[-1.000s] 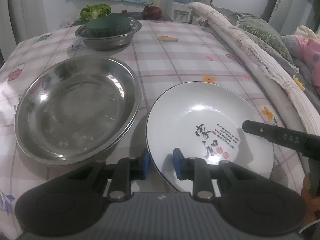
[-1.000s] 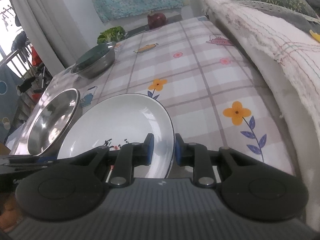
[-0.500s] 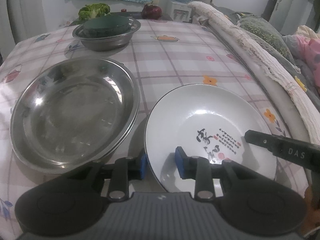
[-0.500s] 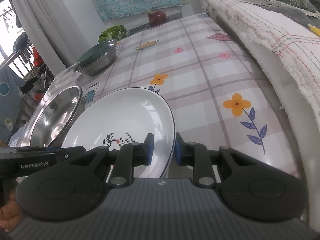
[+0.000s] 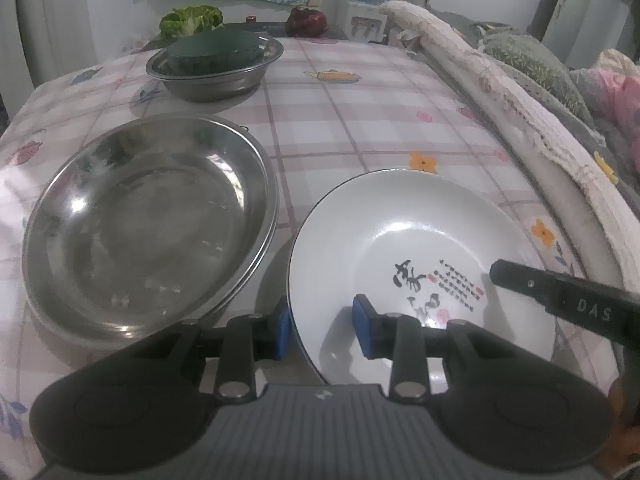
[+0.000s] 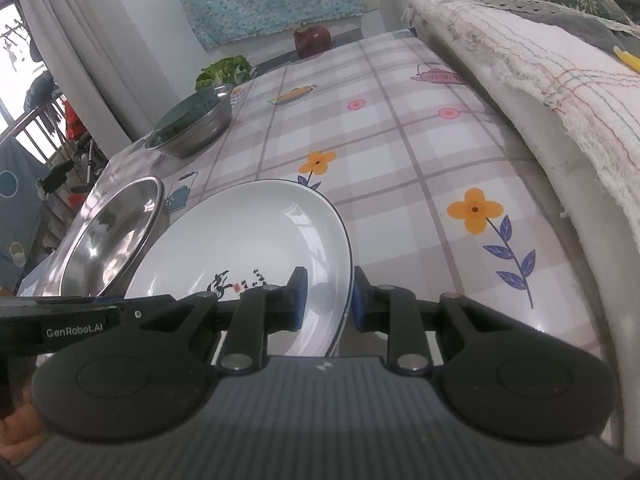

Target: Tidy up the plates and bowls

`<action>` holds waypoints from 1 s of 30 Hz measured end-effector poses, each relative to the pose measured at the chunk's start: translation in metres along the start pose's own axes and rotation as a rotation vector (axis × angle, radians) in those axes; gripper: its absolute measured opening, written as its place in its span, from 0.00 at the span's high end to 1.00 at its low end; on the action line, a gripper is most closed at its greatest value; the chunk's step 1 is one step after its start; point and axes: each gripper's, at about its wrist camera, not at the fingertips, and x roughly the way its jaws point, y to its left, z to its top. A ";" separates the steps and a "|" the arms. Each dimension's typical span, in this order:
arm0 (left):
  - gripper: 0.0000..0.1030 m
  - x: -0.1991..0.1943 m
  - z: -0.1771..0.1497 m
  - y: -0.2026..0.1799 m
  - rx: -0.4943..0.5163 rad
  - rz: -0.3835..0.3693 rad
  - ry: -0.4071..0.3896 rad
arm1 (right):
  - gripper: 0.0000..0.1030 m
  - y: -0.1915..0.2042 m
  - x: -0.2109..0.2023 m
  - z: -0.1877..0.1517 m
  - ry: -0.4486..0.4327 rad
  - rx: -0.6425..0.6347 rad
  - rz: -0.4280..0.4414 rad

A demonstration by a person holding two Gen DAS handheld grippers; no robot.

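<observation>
Checked tablecloth (image 5: 360,120) bears the white plate (image 5: 400,232); left tool (image 5: 322,330) straddles its rim, loosened; right tool (image 6: 326,300) clamps it.

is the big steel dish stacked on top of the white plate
No, the big steel dish sits on the tablecloth beside the white plate, to its left in the left wrist view, not on it.

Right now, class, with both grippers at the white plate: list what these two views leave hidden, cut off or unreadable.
- White plate, left wrist view: near rim hidden behind the left gripper.
- Same plate, right wrist view: near rim hidden behind the right gripper, so pad contact is unclear.
- Plate's writing: too small to read.
- Steel plate, right wrist view: near part covered by the other gripper's finger.
- Far steel bowl: what the dark green thing inside is cannot be told.
</observation>
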 end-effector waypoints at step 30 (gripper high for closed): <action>0.65 -0.007 -0.005 -0.004 0.036 0.038 -0.030 | 0.78 0.011 -0.005 0.000 -0.018 -0.040 -0.032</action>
